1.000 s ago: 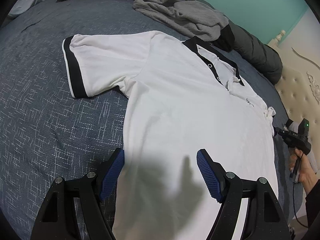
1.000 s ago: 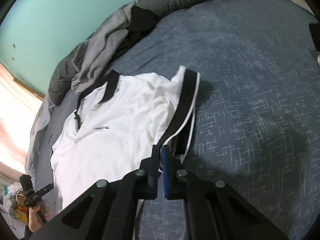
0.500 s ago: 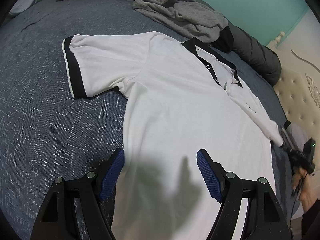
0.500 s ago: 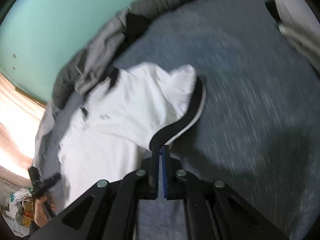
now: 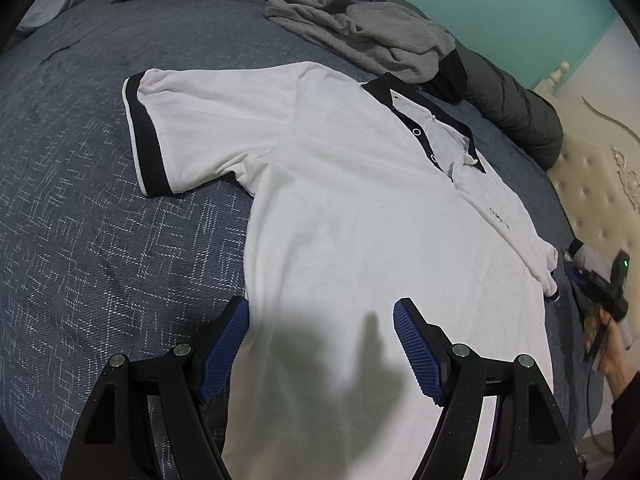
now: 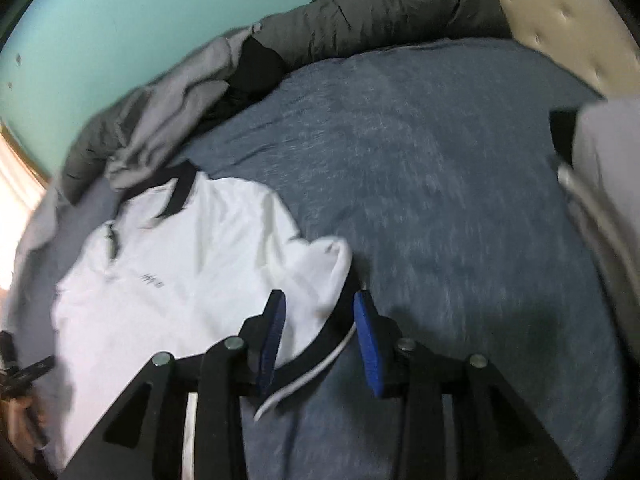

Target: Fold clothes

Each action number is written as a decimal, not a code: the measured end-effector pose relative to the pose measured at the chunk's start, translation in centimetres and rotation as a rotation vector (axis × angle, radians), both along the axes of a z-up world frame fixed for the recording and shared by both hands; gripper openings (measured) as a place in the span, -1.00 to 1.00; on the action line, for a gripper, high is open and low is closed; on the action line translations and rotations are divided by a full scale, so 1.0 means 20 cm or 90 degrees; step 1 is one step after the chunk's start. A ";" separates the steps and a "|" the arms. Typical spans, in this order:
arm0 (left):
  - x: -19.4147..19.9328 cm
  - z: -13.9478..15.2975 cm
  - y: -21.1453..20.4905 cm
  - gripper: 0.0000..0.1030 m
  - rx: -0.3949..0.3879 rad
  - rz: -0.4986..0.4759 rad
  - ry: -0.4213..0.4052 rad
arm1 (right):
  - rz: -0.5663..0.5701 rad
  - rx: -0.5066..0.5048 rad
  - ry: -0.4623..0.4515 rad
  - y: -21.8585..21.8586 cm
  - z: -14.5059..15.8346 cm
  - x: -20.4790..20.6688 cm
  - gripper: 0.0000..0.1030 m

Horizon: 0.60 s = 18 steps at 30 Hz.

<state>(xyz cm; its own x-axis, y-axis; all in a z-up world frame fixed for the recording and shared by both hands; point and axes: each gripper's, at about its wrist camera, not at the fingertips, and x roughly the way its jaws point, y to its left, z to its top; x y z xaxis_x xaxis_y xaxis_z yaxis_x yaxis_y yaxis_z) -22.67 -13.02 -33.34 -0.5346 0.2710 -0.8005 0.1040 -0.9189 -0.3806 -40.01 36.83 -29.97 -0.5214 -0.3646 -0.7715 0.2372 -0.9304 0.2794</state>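
Blue-grey bedspread [image 5: 100, 240] carried white polo shirt [image 5: 360, 220], front up, long axis collar-to-hem. Rel. shirt: L gripper [image 5: 320, 344] over hem end, fingers spread, holding nothing. R gripper [image 6: 320, 336] nearer black-cuffed sleeve [image 6: 324, 276]; fingers parted, cuff betw. them, not clamped.

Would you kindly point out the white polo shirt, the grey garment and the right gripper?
white polo shirt [image 5: 360, 216], left wrist view, chest panel.
grey garment [image 5: 360, 32], left wrist view, crumpled middle.
right gripper [image 6: 320, 332], right wrist view, between open fingertips.
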 end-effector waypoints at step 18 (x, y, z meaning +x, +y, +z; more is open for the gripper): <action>0.00 -0.03 0.00 0.51 -0.004 0.002 -0.003 | -0.059 0.019 -0.037 0.05 -0.09 -0.27 -0.91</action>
